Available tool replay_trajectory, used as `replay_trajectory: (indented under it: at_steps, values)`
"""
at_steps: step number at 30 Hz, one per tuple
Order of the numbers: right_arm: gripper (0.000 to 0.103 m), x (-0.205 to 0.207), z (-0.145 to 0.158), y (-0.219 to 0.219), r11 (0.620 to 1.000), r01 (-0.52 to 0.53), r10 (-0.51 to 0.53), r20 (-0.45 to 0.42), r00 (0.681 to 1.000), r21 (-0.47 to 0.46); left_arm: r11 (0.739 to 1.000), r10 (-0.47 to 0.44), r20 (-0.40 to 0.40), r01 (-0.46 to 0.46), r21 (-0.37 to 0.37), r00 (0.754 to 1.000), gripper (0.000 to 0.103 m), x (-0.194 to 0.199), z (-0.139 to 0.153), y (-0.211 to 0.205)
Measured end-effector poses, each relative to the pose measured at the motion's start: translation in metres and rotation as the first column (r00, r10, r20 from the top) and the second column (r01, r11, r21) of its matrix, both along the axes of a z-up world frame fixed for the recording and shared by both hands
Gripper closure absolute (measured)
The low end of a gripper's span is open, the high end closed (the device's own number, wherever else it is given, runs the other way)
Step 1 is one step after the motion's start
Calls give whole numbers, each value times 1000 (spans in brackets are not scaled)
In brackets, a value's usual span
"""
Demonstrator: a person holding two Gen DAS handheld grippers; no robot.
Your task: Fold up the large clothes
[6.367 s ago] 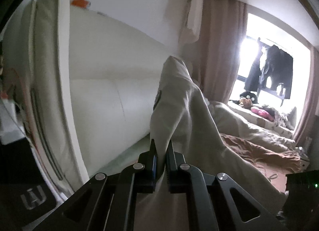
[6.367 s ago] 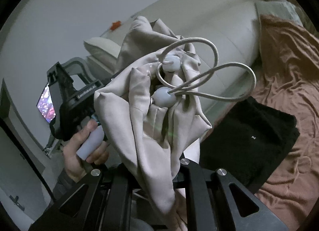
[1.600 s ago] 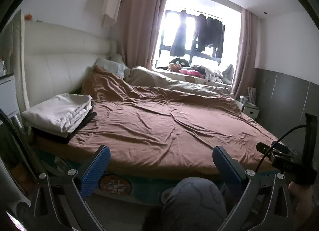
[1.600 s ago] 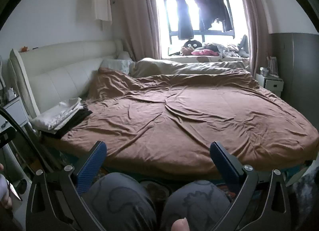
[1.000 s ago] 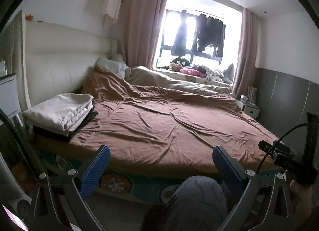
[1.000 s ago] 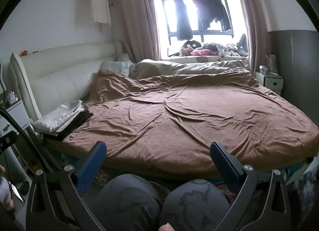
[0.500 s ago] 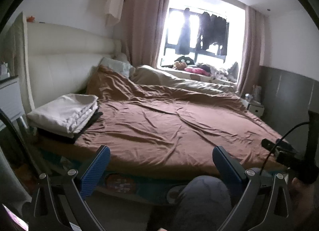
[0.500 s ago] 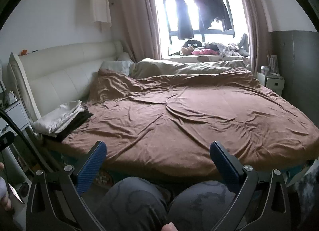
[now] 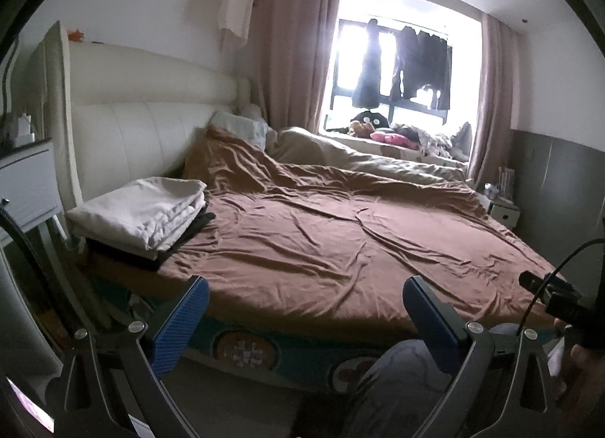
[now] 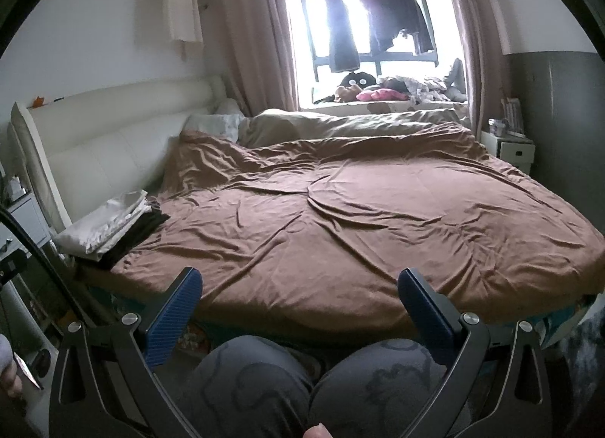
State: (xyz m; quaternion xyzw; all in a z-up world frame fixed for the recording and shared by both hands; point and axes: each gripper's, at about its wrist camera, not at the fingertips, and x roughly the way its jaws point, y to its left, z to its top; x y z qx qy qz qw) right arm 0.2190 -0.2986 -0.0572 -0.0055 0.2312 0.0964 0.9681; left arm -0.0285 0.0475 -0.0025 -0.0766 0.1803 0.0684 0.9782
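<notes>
Both tools are held low at the foot side of the bed [image 9: 340, 249], facing across it toward the window [image 10: 374, 22]. The left hand-held gripper [image 9: 304, 307] has its blue-padded fingers [image 9: 181, 321] spread wide apart with nothing between them; the right hand-held gripper [image 10: 298, 302] is likewise spread wide and empty. The folded cream garment [image 9: 140, 211] lies on the near left corner of the bed, close to the white padded headboard [image 9: 143, 124], stacked on top of a folded black garment [image 9: 189, 228] whose edge shows under it. From the right wrist view the same stack [image 10: 109, 224] sits at the left edge of the mattress, well apart from either tool. A wrinkled brown sheet [image 10: 359, 219] covers the mattress, and a beige duvet [image 10: 340, 122] is bunched along the far side below the window. The person's knees in grey patterned trousers [image 10: 314, 389] fill the bottom of the right view. Dark clothes [image 9: 416, 64] hang in the window.
</notes>
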Motion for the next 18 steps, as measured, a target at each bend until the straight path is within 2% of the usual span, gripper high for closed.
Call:
replay_trajectory:
  at_steps: [18]
  values:
    - [0,-4,-3,-1,1000,4,-3,-7,1000,5,999,-36,38,35,19,999,0,-13,3,-10]
